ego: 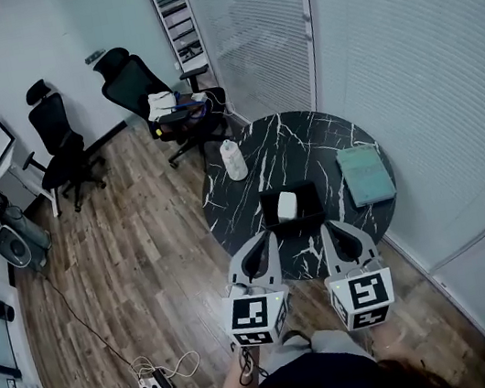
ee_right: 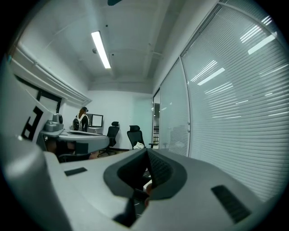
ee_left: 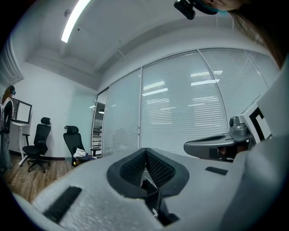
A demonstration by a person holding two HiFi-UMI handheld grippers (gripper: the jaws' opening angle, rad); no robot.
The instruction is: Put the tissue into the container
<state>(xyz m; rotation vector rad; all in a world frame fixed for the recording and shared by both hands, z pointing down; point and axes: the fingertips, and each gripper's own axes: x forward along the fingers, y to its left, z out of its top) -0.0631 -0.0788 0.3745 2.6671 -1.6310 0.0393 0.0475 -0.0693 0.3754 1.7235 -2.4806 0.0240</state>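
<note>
The left gripper (ego: 268,241) hangs level over the near edge of the round marble surface (ego: 307,135), jaws together on nothing, probably because no grip is needed now. Just ahead, between the two grippers, the white tissue (ego: 287,205) sits inside the black container (ego: 310,206), clear of both sets of jaws. The right gripper (ego: 330,231) mirrors the left, jaws together and empty, seemingly parked.

Teal notebook (ego: 365,173) on marble table (ego: 297,135)
</note>
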